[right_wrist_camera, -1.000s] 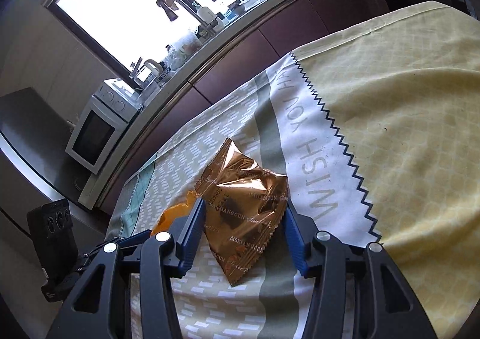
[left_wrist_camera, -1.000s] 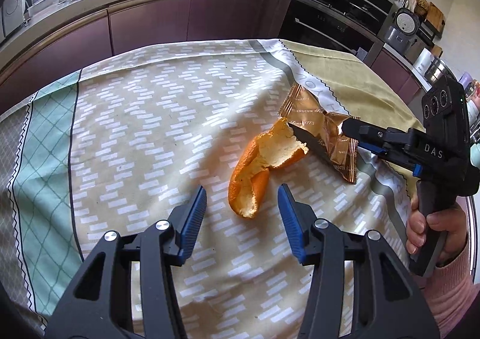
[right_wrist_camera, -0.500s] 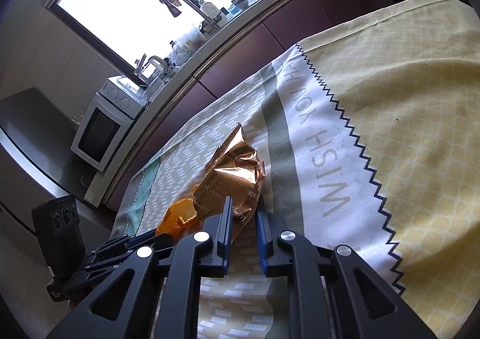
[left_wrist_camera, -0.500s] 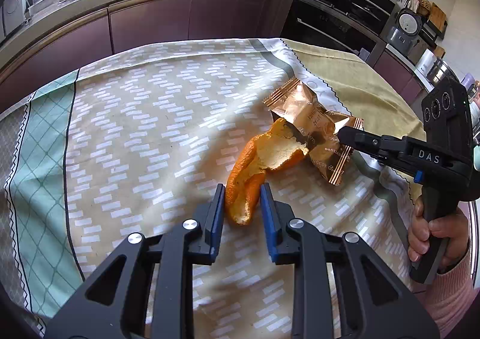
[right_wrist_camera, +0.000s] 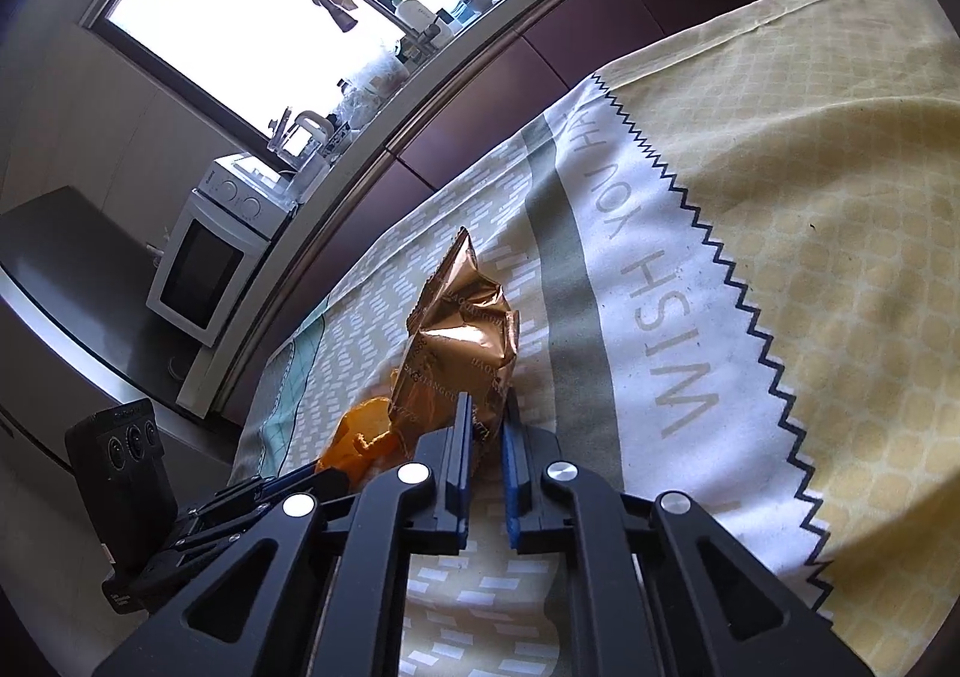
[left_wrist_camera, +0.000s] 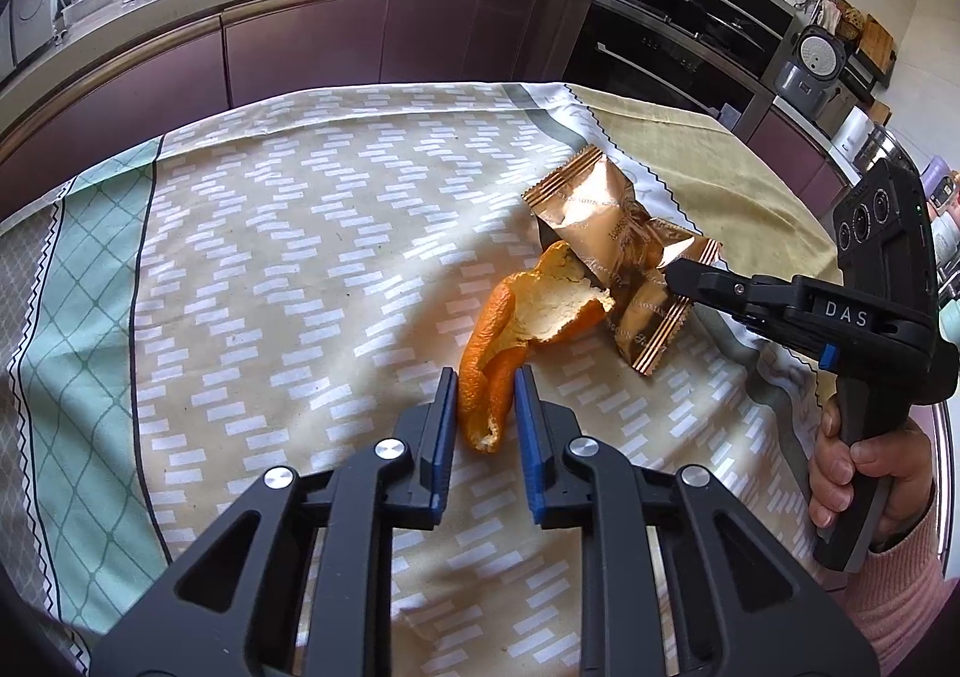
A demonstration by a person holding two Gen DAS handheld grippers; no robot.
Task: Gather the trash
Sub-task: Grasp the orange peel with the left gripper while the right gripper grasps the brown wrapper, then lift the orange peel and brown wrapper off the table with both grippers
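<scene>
Orange peel, a curled strip of rind with a pale pith side, lies at the middle of the patterned cloth on the table, its lower tip between the closing jaws of the left hand-held gripper; it looks light, leathery and apt to tear. Touching it to the right, the crinkled copper foil snack wrapper looks weightless, slippery and springy, and the right hand-held gripper is clamped on its near edge.

On the bench lie two pieces of trash: one orange peel and one copper foil wrapper. One patterned cloth covers the bench. Two tongs are in view, left tongs and right tongs. One microwave stands behind.
</scene>
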